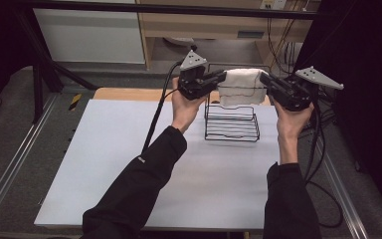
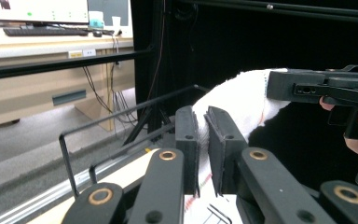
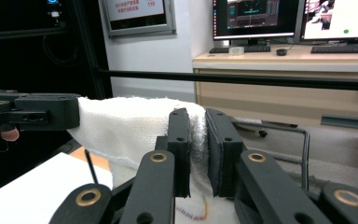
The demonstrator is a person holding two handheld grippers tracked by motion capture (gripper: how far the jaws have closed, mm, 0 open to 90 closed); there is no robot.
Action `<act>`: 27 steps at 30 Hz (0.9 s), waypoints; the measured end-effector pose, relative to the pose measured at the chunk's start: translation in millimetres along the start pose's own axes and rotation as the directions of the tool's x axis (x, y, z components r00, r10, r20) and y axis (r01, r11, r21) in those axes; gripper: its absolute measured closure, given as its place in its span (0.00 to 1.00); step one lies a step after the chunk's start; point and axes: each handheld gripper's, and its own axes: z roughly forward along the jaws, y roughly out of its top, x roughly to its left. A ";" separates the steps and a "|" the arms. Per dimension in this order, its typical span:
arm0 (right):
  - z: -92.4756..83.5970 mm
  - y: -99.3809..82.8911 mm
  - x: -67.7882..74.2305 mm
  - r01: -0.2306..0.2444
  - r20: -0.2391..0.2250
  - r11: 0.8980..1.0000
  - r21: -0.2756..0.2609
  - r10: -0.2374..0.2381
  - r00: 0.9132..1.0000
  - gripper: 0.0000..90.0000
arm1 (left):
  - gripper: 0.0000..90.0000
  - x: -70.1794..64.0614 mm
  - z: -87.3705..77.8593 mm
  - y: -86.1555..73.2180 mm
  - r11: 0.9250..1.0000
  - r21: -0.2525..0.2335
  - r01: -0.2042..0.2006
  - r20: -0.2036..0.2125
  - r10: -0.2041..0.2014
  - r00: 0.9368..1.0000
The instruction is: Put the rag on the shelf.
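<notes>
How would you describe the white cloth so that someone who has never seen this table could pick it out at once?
Start at the white table and look to its far edge, where a black wire rack stands. Just above the rack, the white cloth is stretched between the left gripper and the right gripper, each shut on one end. It is the one soft, pale thing among black metal parts.

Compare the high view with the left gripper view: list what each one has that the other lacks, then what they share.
High view alone: the whole white table, both black sleeves, the wire rack's full outline.

Left gripper view alone: a close look at the left gripper pinching the white towel's edge, and a desk with a keyboard.

Shared: the towel stretched between both grippers, the right gripper clamped on its far end, and the rack's top bars.
</notes>
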 end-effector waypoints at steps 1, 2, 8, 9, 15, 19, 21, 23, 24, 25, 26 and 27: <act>-1.2 -1.2 0.5 0.001 -0.004 1.000 0.001 -0.001 1.000 0.90 | 0.92 -1.3 -1.3 -0.7 1.000 0.006 -0.004 0.001 0.004 1.000; -2.3 -2.5 1.2 -0.001 -0.005 1.000 0.006 0.001 1.000 0.90 | 0.92 -2.6 -2.3 -1.7 1.000 0.009 -0.011 0.001 0.011 1.000; -9.3 -10.1 3.8 0.010 -0.010 1.000 0.022 -0.009 1.000 0.90 | 0.91 -8.6 -5.6 -8.5 0.999 0.029 -0.024 0.005 0.024 1.000; -10.1 -11.4 4.1 0.011 -0.011 1.000 0.024 -0.011 1.000 0.90 | 0.91 -9.1 -6.0 -9.3 0.999 0.031 -0.025 0.006 0.024 1.000; -12.8 -18.2 3.6 0.018 -0.020 0.999 0.032 -0.017 1.000 0.90 | 0.88 -9.1 -10.6 -9.4 0.998 0.055 -0.022 0.020 0.021 1.000; -13.7 -20.6 2.8 0.019 -0.023 0.999 0.033 -0.019 1.000 0.90 | 0.84 -6.7 -17.1 -0.3 0.998 0.062 -0.008 0.007 0.008 1.000; -14.0 -21.3 2.6 0.020 -0.024 0.999 0.036 -0.020 1.000 0.90 | 0.84 -5.3 -18.8 6.3 0.998 0.060 -0.004 -0.005 0.004 1.000; -14.1 -21.7 2.8 0.024 -0.024 0.999 0.036 -0.023 0.999 0.90 | 0.87 -5.0 -18.5 12.1 0.998 0.059 -0.001 -0.021 0.002 1.000; -14.2 -22.0 3.0 0.025 -0.025 0.999 0.038 -0.025 0.999 0.90 | 0.90 -5.0 -17.4 14.4 0.998 0.060 0.001 -0.026 0.001 1.000; -14.2 -22.6 2.9 0.027 -0.025 0.999 0.037 -0.026 0.999 0.90 | 0.92 -5.5 -15.6 16.1 0.998 0.061 0.004 -0.032 -0.002 0.999; -14.3 -23.3 2.7 0.026 -0.026 0.999 0.039 -0.025 0.999 0.90 | 0.94 -5.6 -13.6 17.5 0.998 0.070 0.001 -0.036 0.002 0.999; -14.3 -24.2 2.1 0.025 -0.028 0.999 0.039 -0.024 0.999 0.90 | 0.96 -6.0 -11.1 18.2 0.997 0.080 0.000 -0.040 0.004 0.999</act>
